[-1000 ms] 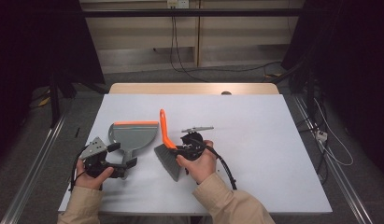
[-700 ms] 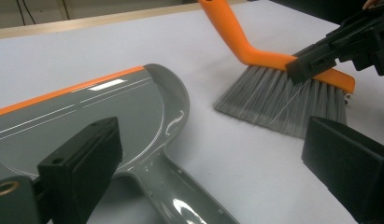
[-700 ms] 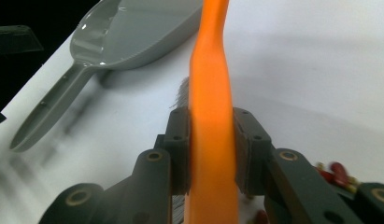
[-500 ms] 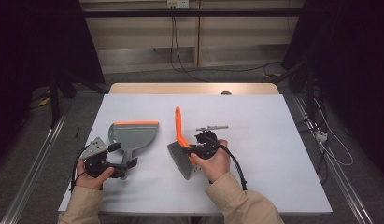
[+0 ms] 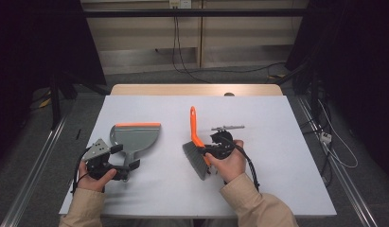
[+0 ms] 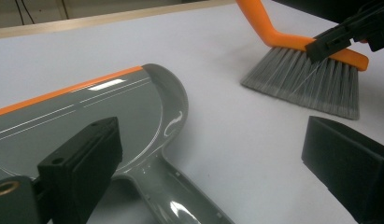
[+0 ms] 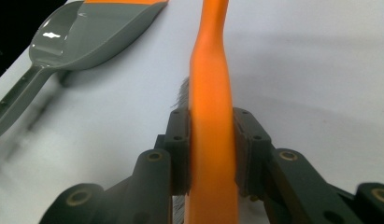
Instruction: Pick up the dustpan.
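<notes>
Nearest the person, at about seven o'clock on the tabletop (image 5: 277, 189), the left claw (image 6: 203, 172) stands spread, its jaws either side of the grey handle of the dustpan (image 5: 135, 138) without pressing it. The pan lies flat, orange lip toward twelve o'clock. If that claw shuts off-centre, the glossy handle may well skid out and the pan swing round.

At about five o'clock from the tabletop's middle, the right claw (image 7: 210, 154) is pinching the orange handle of the brush (image 5: 196, 142) low down, just above the grey bristles, which lie near the tabletop, well apart from the pan. The long handle points toward twelve o'clock beyond the grip. So short a hold may let the brush pivot between the pads under sweeping pressure, or the bristles snag and splay.
</notes>
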Demonstrator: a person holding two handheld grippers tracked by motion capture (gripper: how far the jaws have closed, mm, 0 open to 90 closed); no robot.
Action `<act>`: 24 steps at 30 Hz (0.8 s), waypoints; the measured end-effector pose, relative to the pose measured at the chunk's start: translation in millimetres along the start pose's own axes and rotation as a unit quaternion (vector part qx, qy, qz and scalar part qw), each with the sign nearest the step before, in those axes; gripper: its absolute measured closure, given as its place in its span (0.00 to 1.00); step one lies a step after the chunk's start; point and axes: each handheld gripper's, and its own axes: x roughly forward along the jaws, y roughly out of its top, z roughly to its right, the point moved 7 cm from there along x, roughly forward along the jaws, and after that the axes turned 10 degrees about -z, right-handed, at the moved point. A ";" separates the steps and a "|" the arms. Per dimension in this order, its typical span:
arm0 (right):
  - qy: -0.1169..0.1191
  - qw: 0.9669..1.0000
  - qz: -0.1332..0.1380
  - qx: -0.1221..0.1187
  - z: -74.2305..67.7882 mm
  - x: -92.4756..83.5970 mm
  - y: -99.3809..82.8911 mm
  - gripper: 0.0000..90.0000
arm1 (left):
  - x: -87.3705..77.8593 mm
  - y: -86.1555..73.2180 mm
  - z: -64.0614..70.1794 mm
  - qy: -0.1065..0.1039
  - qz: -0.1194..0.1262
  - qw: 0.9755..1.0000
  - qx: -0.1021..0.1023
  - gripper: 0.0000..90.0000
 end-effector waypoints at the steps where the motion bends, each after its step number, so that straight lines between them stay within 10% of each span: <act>1: -0.001 1.000 0.000 -0.001 1.3 -0.7 -0.2 0.78 | 0.1 0.0 0.1 0.000 0.000 1.000 0.000 0.06; 24: -0.014 1.000 0.000 0.017 19.5 -16.2 -3.3 0.79 | -0.6 0.8 0.2 0.001 0.003 1.000 -0.002 0.06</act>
